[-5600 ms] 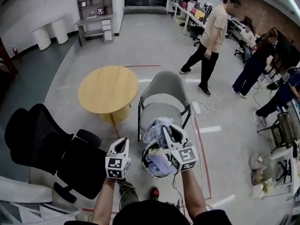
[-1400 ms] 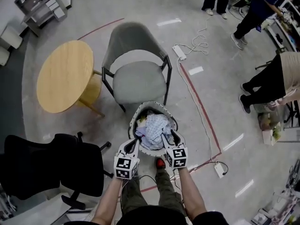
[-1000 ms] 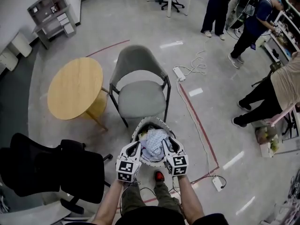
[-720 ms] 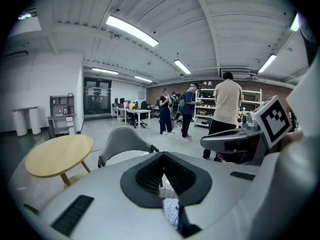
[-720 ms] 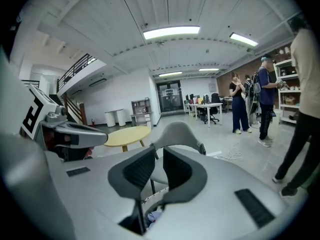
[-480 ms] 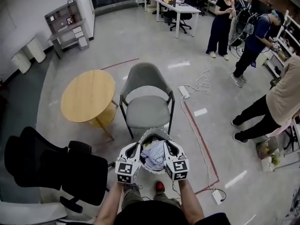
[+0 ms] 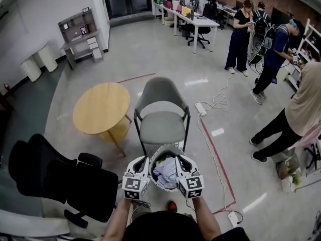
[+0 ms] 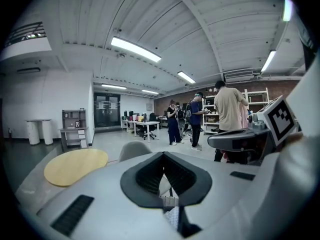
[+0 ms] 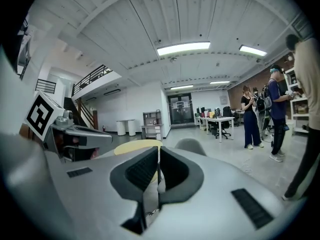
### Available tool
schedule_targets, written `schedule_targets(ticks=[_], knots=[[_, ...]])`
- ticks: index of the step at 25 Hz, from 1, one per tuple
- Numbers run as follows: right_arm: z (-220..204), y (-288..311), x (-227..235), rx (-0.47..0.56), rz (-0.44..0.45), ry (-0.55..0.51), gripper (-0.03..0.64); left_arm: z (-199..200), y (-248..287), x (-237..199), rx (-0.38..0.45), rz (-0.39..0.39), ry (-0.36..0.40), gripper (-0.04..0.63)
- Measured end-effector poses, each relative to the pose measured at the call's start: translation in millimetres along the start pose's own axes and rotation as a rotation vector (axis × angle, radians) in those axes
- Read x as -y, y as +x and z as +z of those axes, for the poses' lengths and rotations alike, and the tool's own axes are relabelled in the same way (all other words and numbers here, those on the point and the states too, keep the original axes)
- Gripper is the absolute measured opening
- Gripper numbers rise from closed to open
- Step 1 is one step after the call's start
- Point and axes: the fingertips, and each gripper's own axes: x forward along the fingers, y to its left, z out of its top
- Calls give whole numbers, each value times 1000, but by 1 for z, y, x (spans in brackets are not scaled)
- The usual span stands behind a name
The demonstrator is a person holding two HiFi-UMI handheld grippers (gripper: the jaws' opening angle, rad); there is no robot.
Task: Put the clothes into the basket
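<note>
This is an open-plan office. Far across the polished floor (image 7: 150, 54) stand white desks (image 7: 193, 20) with swivel chairs (image 7: 197, 34), and a grey shelf unit (image 7: 80, 34) stands at the far left. A black office chair (image 7: 60, 177) sits near left. Strip lights (image 8: 135, 49) line the ceiling (image 8: 200, 29).

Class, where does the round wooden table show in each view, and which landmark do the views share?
Head view: round wooden table left of centre.
Left gripper view: lower left, left of the jaws.
Right gripper view: centre, just behind the jaws.
Shared landmark: the grey chair beside it.
</note>
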Motion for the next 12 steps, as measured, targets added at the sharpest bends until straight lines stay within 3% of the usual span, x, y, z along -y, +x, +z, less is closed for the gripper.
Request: schedule_targets(ticks=[12], knots=[[6, -8, -10, 22, 30, -27, 35, 3, -12, 4, 18, 16, 0, 6]])
